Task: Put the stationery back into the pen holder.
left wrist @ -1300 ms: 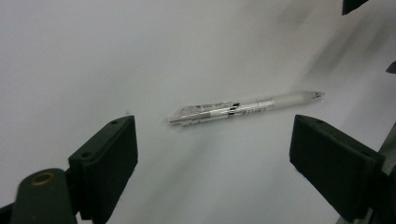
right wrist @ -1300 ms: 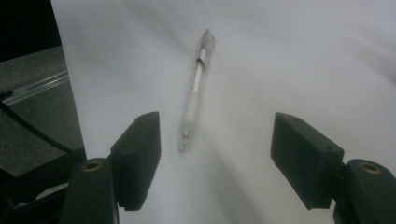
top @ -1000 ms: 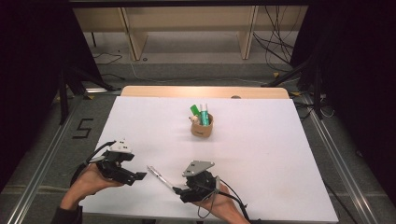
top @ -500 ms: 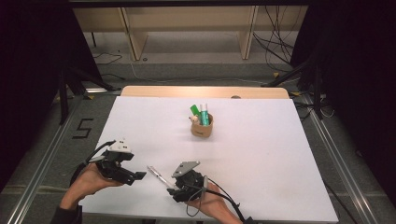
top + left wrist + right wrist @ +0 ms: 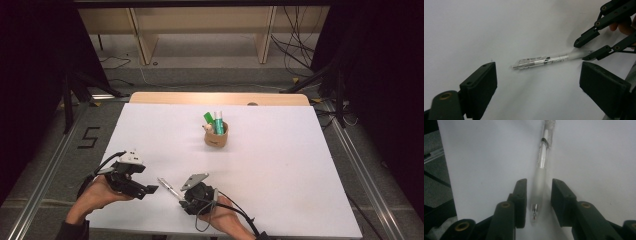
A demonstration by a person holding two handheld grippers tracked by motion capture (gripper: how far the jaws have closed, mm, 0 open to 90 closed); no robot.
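White table [image 5: 280, 170]: pen [image 5: 541, 180] tip blurred between right tool [image 5: 538, 202] pads.

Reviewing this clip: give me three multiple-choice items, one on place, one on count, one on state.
1. Where does the pen lie?
A. in the cup
B. on the white table, between the grippers
C. on the floor

2. How many green-and-white markers stand in the brown cup?
A. two
B. five
C. none

3. The right gripper is:
A. lifting the pen
B. over the cup
C. straddling the pen's grip end, gaps either side

Key: 1 B, it rests on the sheet; 2 A, two stand up; 3 C, the fingers have just been closing, not yet pressing.
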